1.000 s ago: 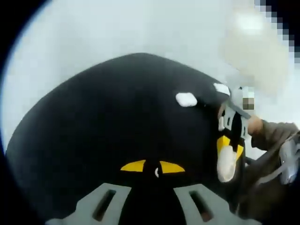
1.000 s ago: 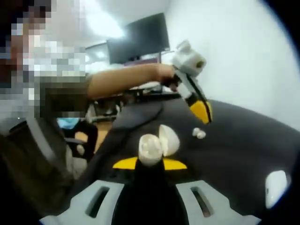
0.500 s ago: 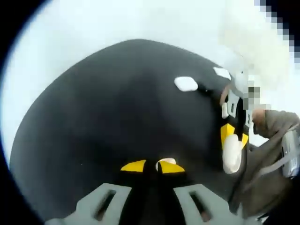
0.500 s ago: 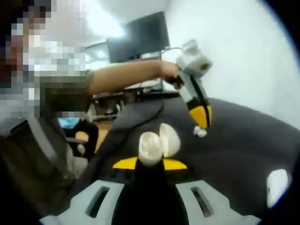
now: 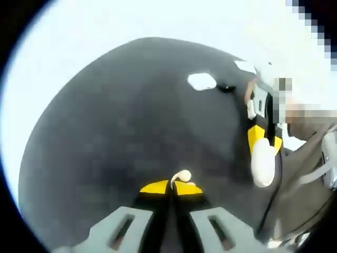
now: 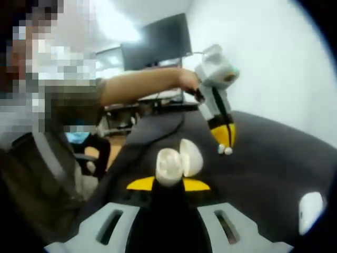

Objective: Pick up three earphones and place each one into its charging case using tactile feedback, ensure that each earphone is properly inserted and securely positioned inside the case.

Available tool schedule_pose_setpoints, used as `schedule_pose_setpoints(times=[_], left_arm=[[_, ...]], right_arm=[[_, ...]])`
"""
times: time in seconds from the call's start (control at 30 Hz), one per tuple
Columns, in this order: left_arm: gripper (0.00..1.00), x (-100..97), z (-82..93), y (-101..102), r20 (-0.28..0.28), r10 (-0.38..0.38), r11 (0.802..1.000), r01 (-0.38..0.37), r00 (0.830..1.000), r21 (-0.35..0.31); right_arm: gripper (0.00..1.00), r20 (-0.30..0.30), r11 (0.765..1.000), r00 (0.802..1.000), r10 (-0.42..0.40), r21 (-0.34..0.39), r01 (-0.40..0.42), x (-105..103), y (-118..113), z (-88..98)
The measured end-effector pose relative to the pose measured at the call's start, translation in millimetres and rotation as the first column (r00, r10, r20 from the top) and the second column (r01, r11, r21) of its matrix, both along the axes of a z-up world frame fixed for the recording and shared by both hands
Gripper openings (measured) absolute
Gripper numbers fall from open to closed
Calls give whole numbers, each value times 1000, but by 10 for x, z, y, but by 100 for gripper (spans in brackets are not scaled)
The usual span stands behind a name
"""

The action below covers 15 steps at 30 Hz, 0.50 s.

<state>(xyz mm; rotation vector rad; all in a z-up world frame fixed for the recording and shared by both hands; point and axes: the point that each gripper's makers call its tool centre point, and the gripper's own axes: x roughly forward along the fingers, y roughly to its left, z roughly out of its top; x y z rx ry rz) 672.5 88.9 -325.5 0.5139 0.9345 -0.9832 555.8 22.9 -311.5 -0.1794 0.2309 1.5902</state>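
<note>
Left gripper clamped on a white earbud; right gripper clamped on an open white charging case.
Earbud sits at the yellow jaw tips, long axis running away from the jaws, over the black mat. Case lid is hinged open. A closed case lies well beyond the earbud.

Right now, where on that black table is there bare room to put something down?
The wide stretch of the black table left of the left gripper and its earphone is bare. It is busier toward the far edge by the closed white case, and near the right gripper holding the open case.
</note>
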Motion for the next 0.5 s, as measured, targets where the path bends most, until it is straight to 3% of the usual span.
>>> schedule_pose_setpoints(times=[0.2,0.27,0.43,0.5], left_arm=[[1,20,3,37,52,12,999,-10,999,-45],[0,41,7,52,35,64,997,-63,997,-54],[0,30,37,51,21,100,991,-98,995,-91],[0,76,80,88,47,130,987,-125,990,-105]], right_arm=[[20,4,1000,1000,-3,-3,3,2,0,-10],[20,6,1000,1000,-5,-4,5,7,-1,-14],[20,12,1000,1000,-9,-4,9,23,-7,-18],[20,12,1000,1000,-9,-2,9,27,-7,-17]])
